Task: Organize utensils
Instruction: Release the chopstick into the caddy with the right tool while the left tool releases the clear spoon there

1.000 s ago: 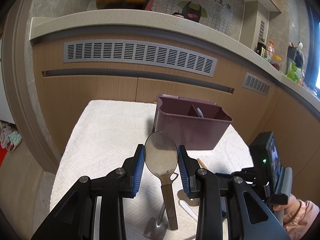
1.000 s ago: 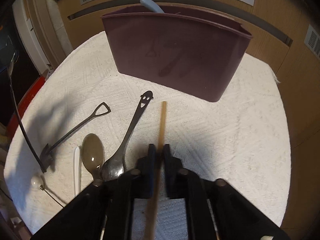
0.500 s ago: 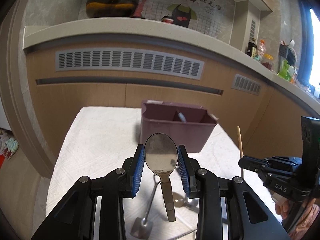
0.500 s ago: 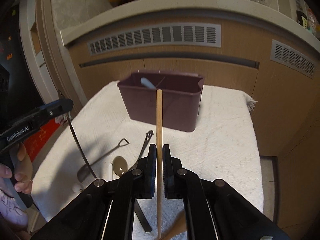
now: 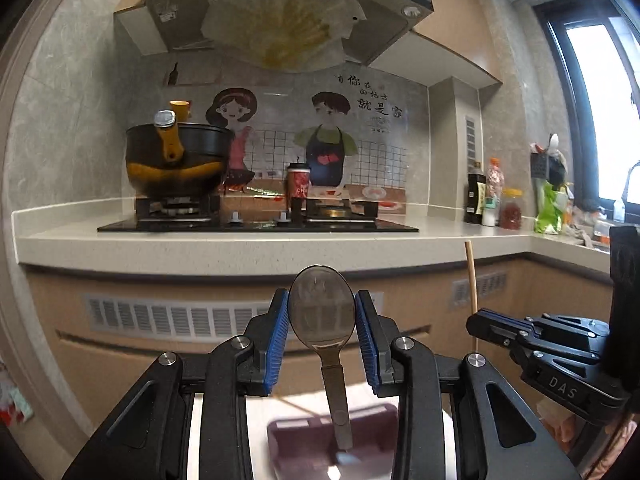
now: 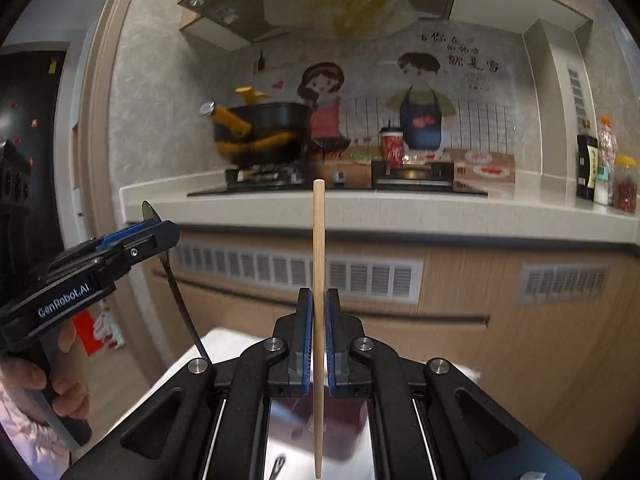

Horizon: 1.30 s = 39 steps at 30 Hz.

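A metal spoon point(image 5: 322, 314) is pinched by its bowl between the pads of the left gripper point(image 5: 322, 320), handle hanging down. A wooden chopstick point(image 6: 318, 280) is clamped upright in the right gripper point(image 6: 318, 320). Both are held above the maroon utensil holder point(image 5: 304, 436), blurred below.

bench: pale speckled kitchen bench point(image 5: 240, 246), running across both wrist views above wood-faced cabinets with grey vents
cooktop: black glass hob point(image 5: 256, 226) lies flat at the middle of the bench
pot: black and yellow pot point(image 5: 176, 164) sits on the burner at 9 o'clock of the hob
cup: red cup point(image 5: 298, 184) stands near the hob's centre, at its 12 o'clock edge
bottles: dark bottle point(image 5: 476, 198) and jars stand on the bench at 3 o'clock of the hob, well apart from it
low surface: white textured cloth point(image 6: 224, 340), seen at 6 o'clock, blurred
bin: maroon bin point(image 5: 304, 430) rests on the cloth, blurred
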Available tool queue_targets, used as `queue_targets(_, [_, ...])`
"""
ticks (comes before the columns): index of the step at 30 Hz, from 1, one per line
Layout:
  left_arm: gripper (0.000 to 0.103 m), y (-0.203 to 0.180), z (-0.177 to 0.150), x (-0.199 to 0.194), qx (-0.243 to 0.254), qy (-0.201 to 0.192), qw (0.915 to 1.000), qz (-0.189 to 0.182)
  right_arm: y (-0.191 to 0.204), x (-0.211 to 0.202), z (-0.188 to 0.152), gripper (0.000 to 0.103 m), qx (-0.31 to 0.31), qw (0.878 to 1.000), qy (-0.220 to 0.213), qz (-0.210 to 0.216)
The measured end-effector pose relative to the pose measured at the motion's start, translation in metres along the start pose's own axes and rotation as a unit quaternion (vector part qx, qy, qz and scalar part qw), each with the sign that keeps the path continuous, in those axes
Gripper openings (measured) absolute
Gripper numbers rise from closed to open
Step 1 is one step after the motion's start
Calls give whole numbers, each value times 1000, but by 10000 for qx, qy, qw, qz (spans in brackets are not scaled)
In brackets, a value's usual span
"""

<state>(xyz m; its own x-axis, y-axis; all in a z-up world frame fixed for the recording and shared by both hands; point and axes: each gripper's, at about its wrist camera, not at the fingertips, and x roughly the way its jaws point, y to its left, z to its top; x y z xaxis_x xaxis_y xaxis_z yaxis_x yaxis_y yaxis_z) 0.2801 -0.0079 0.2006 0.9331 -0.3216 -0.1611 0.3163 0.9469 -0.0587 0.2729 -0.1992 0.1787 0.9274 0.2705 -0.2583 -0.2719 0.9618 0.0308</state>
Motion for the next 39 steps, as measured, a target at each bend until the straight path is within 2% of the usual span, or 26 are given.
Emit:
queue_targets(4, [34, 13, -18, 39, -119, 225, 9997, -29, -2, 34, -2, 5, -25, 10000, 32, -89])
queue_targets(11, [34, 29, -68, 94, -319, 756, 9966, 24, -10, 86, -32, 5, 26, 9997, 156, -179])
queue_targets(18, [35, 32, -121, 121, -454, 1492, 9876, -178, -15, 120, -81, 5, 20, 9959, 894, -164])
queue_targets(22, [35, 36, -134, 117, -608, 1766, 9822, -181, -17, 120, -103, 9, -72, 9905, 1361, -186])
queue_targets(28, [39, 43, -139, 77, -680, 1946, 9785, 62, -23, 86, -114, 26, -65, 9883, 1493, -313])
queue_targets(31, [41, 44, -152, 49, -742, 2176, 9732, 49, -23, 65, -123, 40, -89, 9864, 1596, -372])
queue_targets(33, [41, 40, -163, 32, -693, 2346, 9696, 4, -22, 49, -133, 61, -108, 9847, 1684, -445])
queue_targets(36, [44, 27, -187, 7, -499, 2676, 9622, -107, -15, 22, -153, 84, -273, 9827, 1702, -676])
queue_targets(39, [44, 15, -208, -14, -366, 2998, 9529, -290, -7, 4, -172, 88, -490, 9776, 1915, -721])
